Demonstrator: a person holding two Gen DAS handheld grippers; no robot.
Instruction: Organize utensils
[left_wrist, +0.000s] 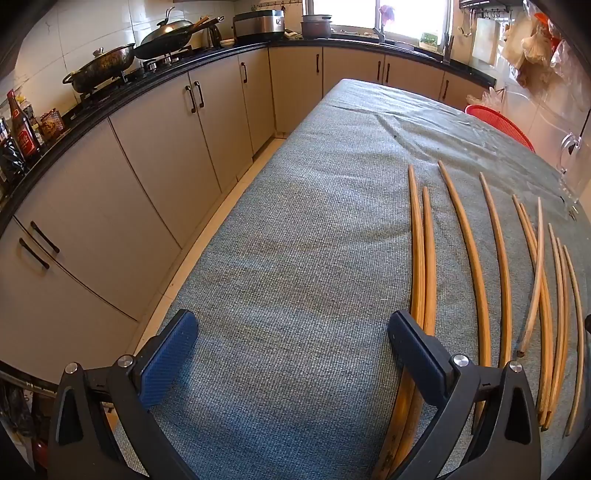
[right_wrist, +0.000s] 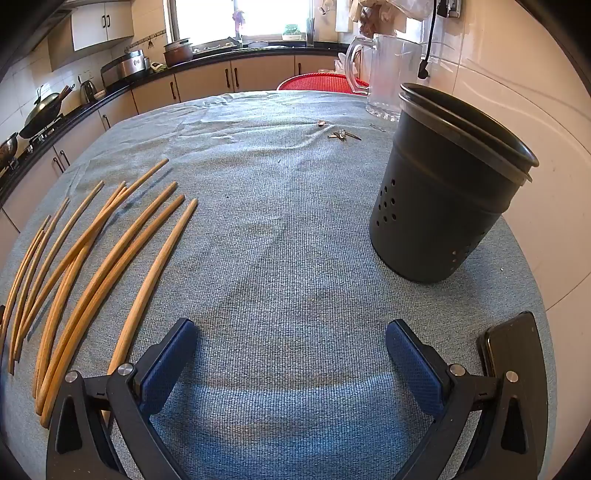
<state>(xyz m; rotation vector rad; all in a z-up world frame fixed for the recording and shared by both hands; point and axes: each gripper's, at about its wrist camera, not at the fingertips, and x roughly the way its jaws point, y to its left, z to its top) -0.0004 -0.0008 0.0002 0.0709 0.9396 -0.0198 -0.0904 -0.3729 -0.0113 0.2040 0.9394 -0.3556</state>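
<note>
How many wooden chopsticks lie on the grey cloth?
10, left to right in the left wrist view: a touching pair partly under the left hand-held gripper, two single chopsticks apart, three crossing, three close together at the edge. The holder may hide more.

I see a grey ribbed tablecloth (right_wrist: 295, 229). On it: clear plastic pitcher (right_wrist: 388, 74) at far right corner, small metal scraps (right_wrist: 343, 136) near that, black phone (right_wrist: 513, 343) at near right edge. Red mesh basket (right_wrist: 317, 82) just beyond the cloth.
</note>
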